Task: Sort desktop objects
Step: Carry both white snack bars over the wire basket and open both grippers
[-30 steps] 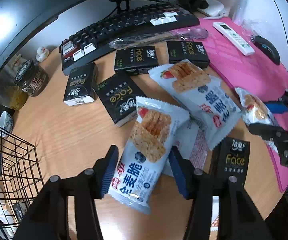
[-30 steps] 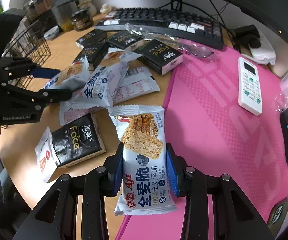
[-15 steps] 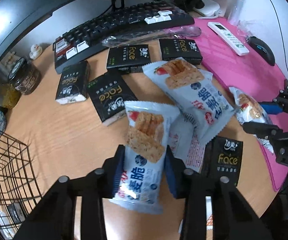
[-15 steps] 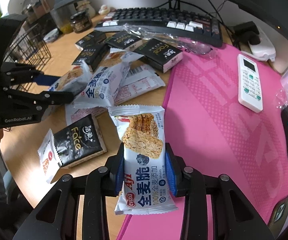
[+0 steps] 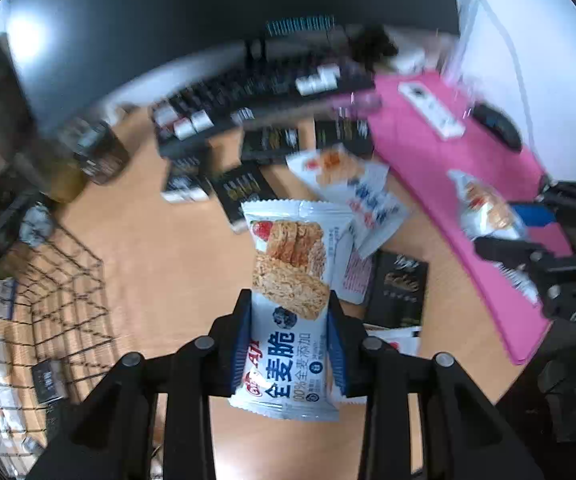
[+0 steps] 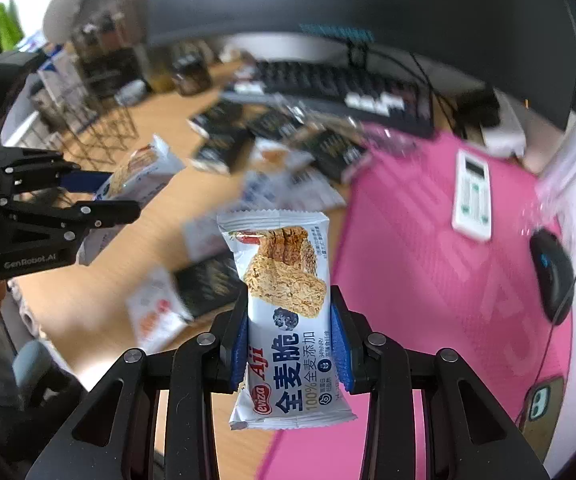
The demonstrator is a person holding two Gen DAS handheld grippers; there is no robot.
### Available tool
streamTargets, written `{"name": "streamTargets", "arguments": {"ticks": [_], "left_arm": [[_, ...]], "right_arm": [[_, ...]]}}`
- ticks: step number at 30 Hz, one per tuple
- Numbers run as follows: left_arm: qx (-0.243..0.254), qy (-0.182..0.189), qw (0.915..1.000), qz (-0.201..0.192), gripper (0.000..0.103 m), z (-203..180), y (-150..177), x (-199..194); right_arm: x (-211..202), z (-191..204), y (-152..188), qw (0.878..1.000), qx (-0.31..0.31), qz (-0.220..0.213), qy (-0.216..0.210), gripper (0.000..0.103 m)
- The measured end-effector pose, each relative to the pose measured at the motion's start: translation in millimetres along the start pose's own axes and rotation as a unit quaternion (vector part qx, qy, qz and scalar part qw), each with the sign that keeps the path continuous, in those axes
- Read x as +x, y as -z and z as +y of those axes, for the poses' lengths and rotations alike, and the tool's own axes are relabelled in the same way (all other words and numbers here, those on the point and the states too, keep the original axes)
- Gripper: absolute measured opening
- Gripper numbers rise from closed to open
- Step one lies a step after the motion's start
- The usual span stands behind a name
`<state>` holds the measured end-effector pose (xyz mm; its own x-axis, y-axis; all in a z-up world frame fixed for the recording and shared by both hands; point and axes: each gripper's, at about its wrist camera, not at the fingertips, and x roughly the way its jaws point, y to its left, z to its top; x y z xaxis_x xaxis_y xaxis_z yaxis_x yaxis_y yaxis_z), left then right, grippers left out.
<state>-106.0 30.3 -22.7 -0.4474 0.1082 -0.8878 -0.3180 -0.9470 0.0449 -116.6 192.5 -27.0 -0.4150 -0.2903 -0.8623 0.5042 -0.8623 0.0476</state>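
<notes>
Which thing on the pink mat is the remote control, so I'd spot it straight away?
Start at the pink mat right of the keyboard. Near its far edge lies the remote, left of the black mouse. It alone is white, long and flat, with a small screen above green buttons.

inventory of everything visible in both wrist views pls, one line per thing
White-blue cracker snack packets: one in each gripper, more loose on the desk; loose count unclear, blurred.
Black flat "Face" packets: several, black with gold print, desk centre; blurred.
Black keyboard: one, back of desk under the dark monitor.
Pink desk mat: one, right side.
White remote control: one, on the mat.
Black mouse: one, mat's right edge.
Black wire basket: one, left edge.
Dark jar: one, back left.
Wooden desk: tan.
Left gripper: black, blue pads, clamping a packet.
Right gripper: same, clamping a packet.
</notes>
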Motion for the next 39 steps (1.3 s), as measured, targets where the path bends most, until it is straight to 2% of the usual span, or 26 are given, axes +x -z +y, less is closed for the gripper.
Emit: {"name": "streamTargets", "arguments": {"ticks": [3, 7, 12, 18, 24, 35, 36, 39], "left_arm": [[-0.022, -0.012, 0.999, -0.037, 0.037, 17, 4, -45], [-0.054, -0.048, 0.9946, -0.075, 0.037, 50, 22, -95], [-0.122, -0.115, 0.9838, -0.064, 0.037, 120, 69, -117], [-0.179, -0.132, 0.9745, -0.032, 0.037, 184, 115, -111], [-0.207, -0.116, 0.9713, -0.015, 0.037, 223, 140, -95], [-0.222, -0.089, 0.9709, 0.003, 0.038, 240, 150, -68], [-0.224, -0.089, 0.9704, 0.003, 0.039, 242, 150, -67], [-0.231, -0.1, 0.9678, 0.008, 0.052, 243, 151, -67]], "right_arm": [[-22, 27, -17, 0.999, -0.019, -0.027, -0.025, 0.036], [-41, 88, -47, 0.994, -0.066, -0.058, -0.062, 0.036], [-45, 187, -76, 0.979, -0.143, -0.068, -0.125, 0.036], [-18, 277, -96, 0.966, -0.196, -0.047, -0.161, 0.036], [24, 309, -102, 0.968, -0.197, -0.017, -0.152, 0.036], [58, 325, -105, 0.968, -0.21, 0.007, -0.139, 0.038], [59, 325, -104, 0.968, -0.209, 0.008, -0.139, 0.038], [61, 323, -105, 0.968, -0.204, 0.01, -0.144, 0.038]]}}
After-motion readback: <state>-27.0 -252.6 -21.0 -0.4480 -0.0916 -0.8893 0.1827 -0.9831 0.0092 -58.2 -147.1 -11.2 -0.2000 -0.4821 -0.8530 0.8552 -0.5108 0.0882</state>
